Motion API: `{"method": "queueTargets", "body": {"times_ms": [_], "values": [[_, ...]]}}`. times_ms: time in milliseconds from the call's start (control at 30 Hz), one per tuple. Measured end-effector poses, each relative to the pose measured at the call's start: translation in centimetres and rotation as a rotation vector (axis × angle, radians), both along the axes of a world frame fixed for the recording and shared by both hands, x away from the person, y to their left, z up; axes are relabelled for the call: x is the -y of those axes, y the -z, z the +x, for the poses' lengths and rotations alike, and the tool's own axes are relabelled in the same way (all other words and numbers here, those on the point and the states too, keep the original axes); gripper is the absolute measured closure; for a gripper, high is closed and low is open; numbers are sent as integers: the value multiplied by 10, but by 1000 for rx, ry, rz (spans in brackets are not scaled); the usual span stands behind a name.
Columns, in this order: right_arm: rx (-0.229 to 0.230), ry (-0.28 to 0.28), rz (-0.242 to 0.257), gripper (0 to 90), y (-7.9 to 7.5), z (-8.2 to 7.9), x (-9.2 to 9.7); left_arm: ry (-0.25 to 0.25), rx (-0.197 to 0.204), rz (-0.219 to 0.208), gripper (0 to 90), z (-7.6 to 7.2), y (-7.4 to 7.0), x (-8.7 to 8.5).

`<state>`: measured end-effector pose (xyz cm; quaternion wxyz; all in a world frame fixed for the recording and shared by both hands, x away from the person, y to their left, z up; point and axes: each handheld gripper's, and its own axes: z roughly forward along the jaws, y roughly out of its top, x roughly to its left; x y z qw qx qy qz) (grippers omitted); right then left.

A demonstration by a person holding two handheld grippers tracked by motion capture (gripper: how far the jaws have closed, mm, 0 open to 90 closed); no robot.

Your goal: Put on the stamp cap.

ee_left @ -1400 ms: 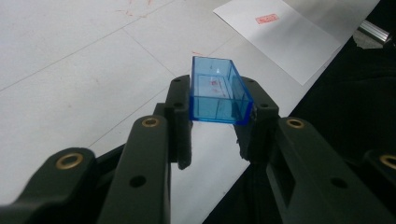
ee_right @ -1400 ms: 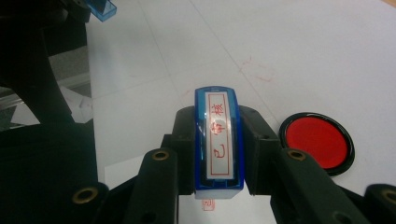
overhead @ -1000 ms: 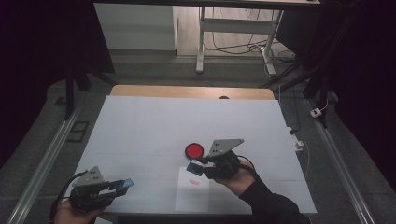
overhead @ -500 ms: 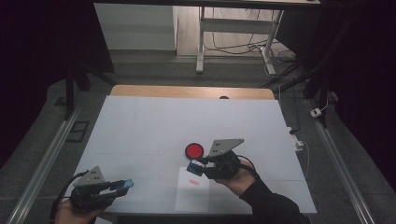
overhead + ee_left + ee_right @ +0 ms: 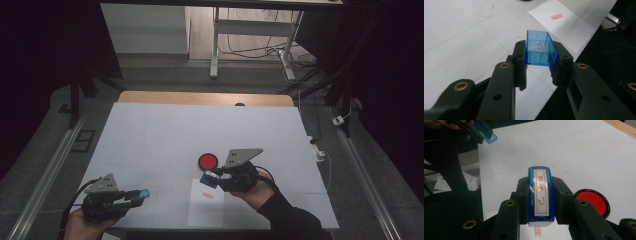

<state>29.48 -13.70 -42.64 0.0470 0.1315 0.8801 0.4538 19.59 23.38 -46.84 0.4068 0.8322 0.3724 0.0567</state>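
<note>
Nearby, the red ink pad is sitting just beside the right gripper, which is pinching a blue stamp over the white paper sheet (one red imprint already on it). The left gripper, well apart on the white surface, is clamping the stamp's clear blue cap. Faint red smudges beyond it are proving hard to read.

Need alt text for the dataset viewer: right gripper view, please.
The right gripper clamps a blue stamp with its red-lettered face up, above a white table. A red ink pad sits right; a red imprint on paper lies below. Top left, the other gripper holds a blue cap.
</note>
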Motion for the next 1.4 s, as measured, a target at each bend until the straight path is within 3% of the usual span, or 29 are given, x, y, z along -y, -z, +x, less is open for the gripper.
{"method": "queueTargets", "body": {"times_ms": [367,733,1400], "values": [[1,-6,8,695,-3,-1,0,65,43,30,682,11,-4,20],[-2,-10,14,695,-4,-1,1,149,36,31,685,26,-7,41],[5,-30,38,695,-8,0,2,336,84,-4,685,56,-6,77]]}}
